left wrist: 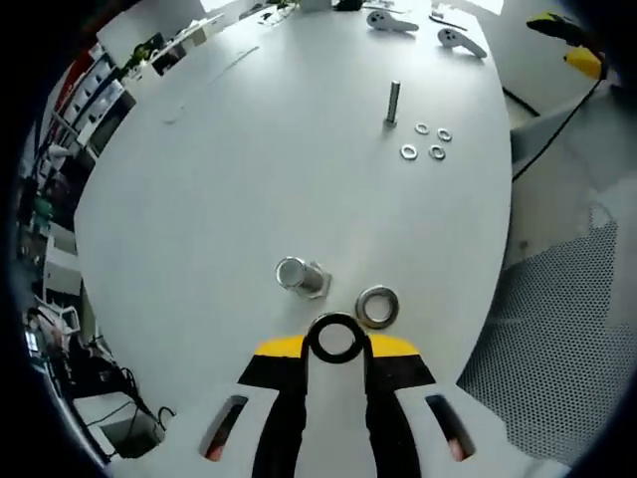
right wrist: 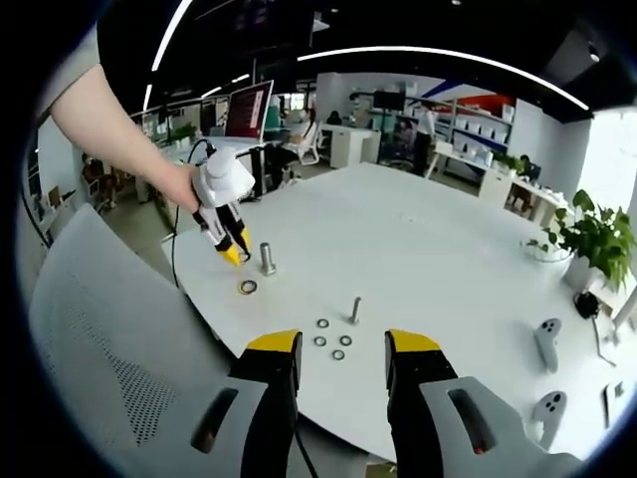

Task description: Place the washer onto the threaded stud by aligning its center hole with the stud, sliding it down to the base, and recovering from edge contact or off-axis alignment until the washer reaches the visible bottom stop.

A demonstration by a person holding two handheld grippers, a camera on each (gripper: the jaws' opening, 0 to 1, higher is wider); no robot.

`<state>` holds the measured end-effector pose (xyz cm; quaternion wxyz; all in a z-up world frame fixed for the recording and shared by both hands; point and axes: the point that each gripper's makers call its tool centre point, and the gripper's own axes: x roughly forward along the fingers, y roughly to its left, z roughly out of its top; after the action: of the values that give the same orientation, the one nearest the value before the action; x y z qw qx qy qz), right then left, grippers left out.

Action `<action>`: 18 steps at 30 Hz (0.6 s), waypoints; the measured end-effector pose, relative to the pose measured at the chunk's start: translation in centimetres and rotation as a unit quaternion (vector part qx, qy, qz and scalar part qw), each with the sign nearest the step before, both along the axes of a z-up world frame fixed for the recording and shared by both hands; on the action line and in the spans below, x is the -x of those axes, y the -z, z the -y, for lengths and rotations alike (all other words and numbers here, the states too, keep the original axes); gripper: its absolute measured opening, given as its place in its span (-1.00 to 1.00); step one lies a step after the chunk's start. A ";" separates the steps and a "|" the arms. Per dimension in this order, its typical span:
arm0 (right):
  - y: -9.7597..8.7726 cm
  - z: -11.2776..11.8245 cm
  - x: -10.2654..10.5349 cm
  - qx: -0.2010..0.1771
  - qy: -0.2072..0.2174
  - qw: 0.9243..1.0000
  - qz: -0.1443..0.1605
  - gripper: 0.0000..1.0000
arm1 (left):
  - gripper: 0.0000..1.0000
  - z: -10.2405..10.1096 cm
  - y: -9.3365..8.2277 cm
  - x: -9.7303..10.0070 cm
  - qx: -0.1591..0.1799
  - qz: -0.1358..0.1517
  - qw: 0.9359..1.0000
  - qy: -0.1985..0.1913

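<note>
Two grippers working over a white table (left wrist: 249, 169). Left gripper (left wrist: 336, 344) is pinching a dark washer (left wrist: 335, 338) between its yellow-tipped jaws, which are sitting nearly closed around it, and is holding it just above the tabletop. One silver washer (left wrist: 377, 306) is lying flat on the table just beside the gripped one. Threaded stud (left wrist: 302, 275) is standing on its hex base near both, seen almost end-on, and the held washer is sitting off to its side, not over it.

Farther up the table a second stud (left wrist: 392, 103) is standing upright with four small washers (left wrist: 426, 140) clustered beside it. Two white controllers (left wrist: 426, 28) are lying at the far edge.

Right gripper (right wrist: 341, 360) is hanging well back with its jaws wide apart and nothing between them. Right gripper view is also catching the left gripper (right wrist: 231, 244) in a hand (right wrist: 182, 185), tipped down next to the stud (right wrist: 267, 258). Mesh chair back (right wrist: 90, 329) is filling the lower left of that view.
</note>
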<state>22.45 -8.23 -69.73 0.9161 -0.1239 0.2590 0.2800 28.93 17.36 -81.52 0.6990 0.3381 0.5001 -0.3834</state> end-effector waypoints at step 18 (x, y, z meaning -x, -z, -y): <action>-0.1 -0.1 0.0 -0.001 -0.004 1.000 0.003 -0.29 | -0.62 1.6 -2.4 -2.6 0.000 0.031 0.999 0.017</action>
<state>22.42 -8.14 -69.62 0.9158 -0.1253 0.2552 0.2838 31.49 15.72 -79.07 0.7073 0.3587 0.4725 -0.3844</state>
